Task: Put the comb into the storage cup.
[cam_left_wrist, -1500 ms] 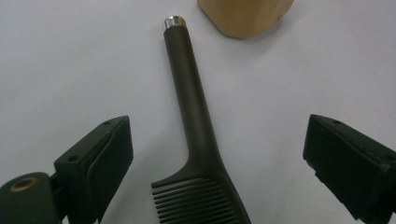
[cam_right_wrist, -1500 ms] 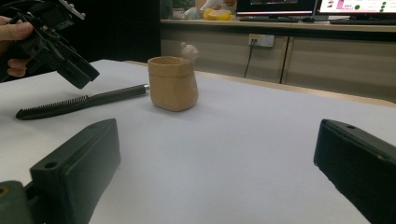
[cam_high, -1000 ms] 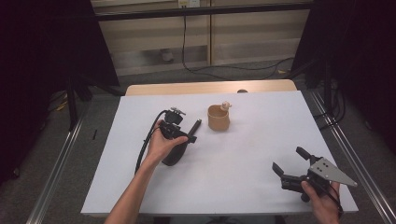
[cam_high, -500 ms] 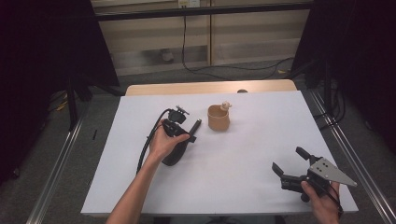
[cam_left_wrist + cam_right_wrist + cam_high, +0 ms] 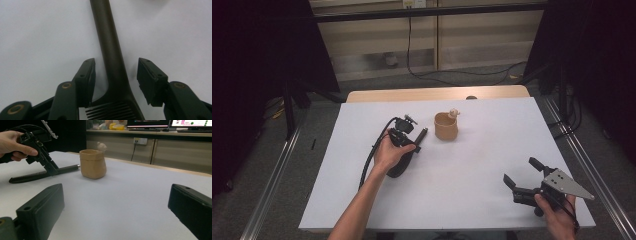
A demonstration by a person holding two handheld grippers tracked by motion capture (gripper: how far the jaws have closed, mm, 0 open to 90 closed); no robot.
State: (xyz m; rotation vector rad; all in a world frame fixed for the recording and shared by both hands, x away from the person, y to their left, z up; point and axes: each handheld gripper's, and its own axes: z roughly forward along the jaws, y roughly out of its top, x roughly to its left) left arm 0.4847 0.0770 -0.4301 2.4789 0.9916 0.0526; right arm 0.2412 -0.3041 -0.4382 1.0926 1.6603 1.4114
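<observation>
A: From the high view, where is the comb?

B: It lies flat on the white table, left of the middle, under the left gripper. Its handle tip points toward the far edge and just short of the tan cup, so the long axis runs from the near left toward the cup. The hand hides most of the toothed part.

A: And the right gripper?

B: Near the table's near right corner, well apart from the comb, fingers spread wide with nothing between them.

A: What does the left gripper view add?

B: The gap itself. The comb handle runs up the middle between the two fingers, the teeth at the bottom. The fingers have just been closing around the handle; the left one stands just beside it, whether touching I cannot tell, and the right one is clear of it.

A: The right gripper view?

B: A low side look: the comb lies flat, teeth toward the left edge, handle tip just beside the cup. The left gripper comes down on it steeply. Its own fingers stand wide apart over bare table.
</observation>
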